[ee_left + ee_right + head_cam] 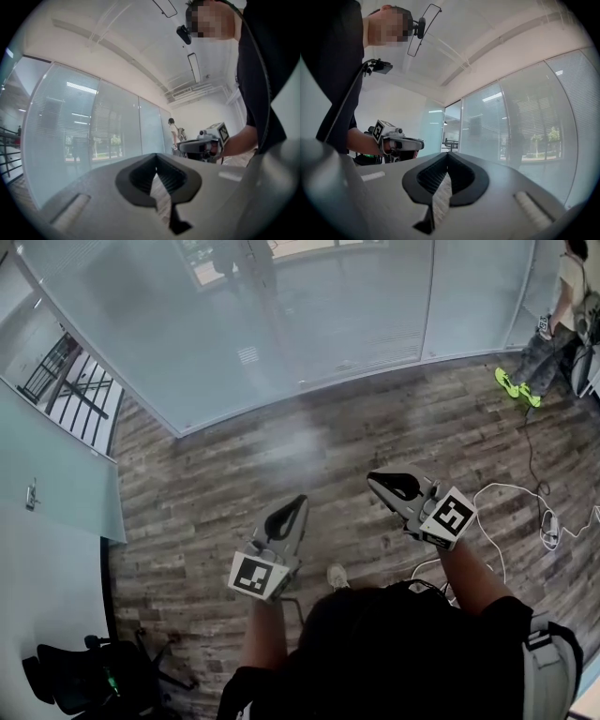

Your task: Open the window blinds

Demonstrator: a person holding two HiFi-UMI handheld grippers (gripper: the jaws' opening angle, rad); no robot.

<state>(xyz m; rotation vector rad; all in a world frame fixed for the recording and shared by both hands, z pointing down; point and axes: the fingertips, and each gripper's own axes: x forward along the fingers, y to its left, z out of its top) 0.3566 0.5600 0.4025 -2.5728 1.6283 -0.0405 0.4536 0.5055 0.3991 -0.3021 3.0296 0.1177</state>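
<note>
Closed slatted blinds [356, 315] hang behind a long frosted glass wall [234, 352] ahead of me. They also show in the left gripper view as blinds [61, 117] and in the right gripper view as blinds [543, 117]. My left gripper [298, 498] and right gripper [372, 477] are held out level over the wooden floor, well short of the glass. Both are shut with nothing between their jaws. The left gripper [156, 154] sees the right gripper [201, 145] beside it; the right gripper [447, 153] sees the left gripper [401, 143].
A person [562, 306] stands at the far right by the glass. White cables [525, 502] lie on the floor to my right. A black office chair [84, 676] sits at the lower left. A glass door [56, 484] and a railing [75, 381] lie left.
</note>
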